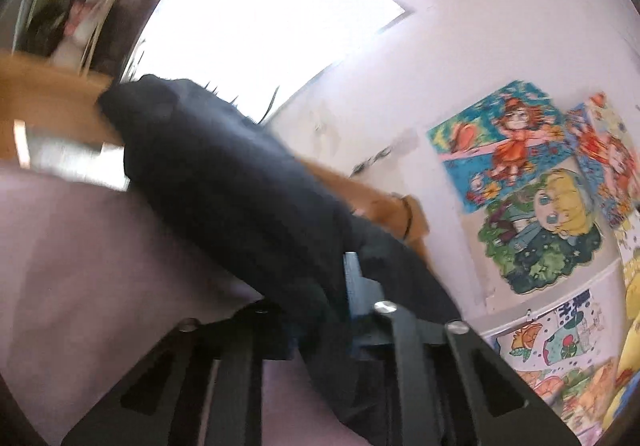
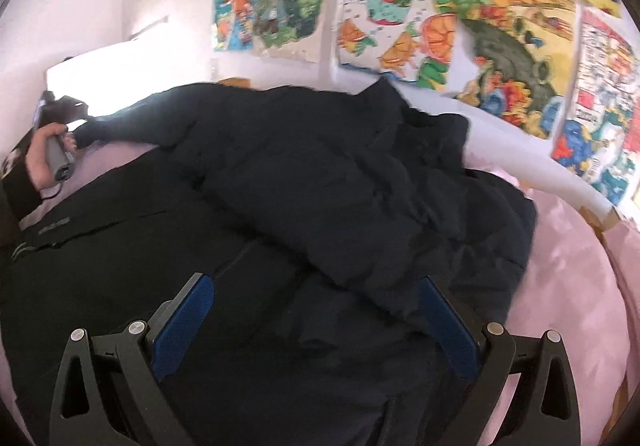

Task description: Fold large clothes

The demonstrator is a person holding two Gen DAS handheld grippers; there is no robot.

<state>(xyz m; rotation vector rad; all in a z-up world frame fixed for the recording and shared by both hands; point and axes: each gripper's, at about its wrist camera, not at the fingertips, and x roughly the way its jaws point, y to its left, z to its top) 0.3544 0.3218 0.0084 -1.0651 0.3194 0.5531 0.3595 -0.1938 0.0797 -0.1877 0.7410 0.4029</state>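
The dark jacket (image 2: pixel 312 205) lies spread on the pink bed (image 2: pixel 580 286). The left gripper (image 1: pixel 352 310) pinches its sleeve (image 1: pixel 224 181); the right gripper (image 2: pixel 316 326) hovers with jaws apart. Judged step: sleeve fold. Next: carry the sleeve across the body.

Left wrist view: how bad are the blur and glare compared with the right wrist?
Left wrist view: window blown out white, dark jacket and shelf area at top left smeared by motion blur, horizon tilted. Right wrist view: sharper, jacket folds readable, wall drawings slightly soft, strong fisheye bending at the edges, small bright patch at left.
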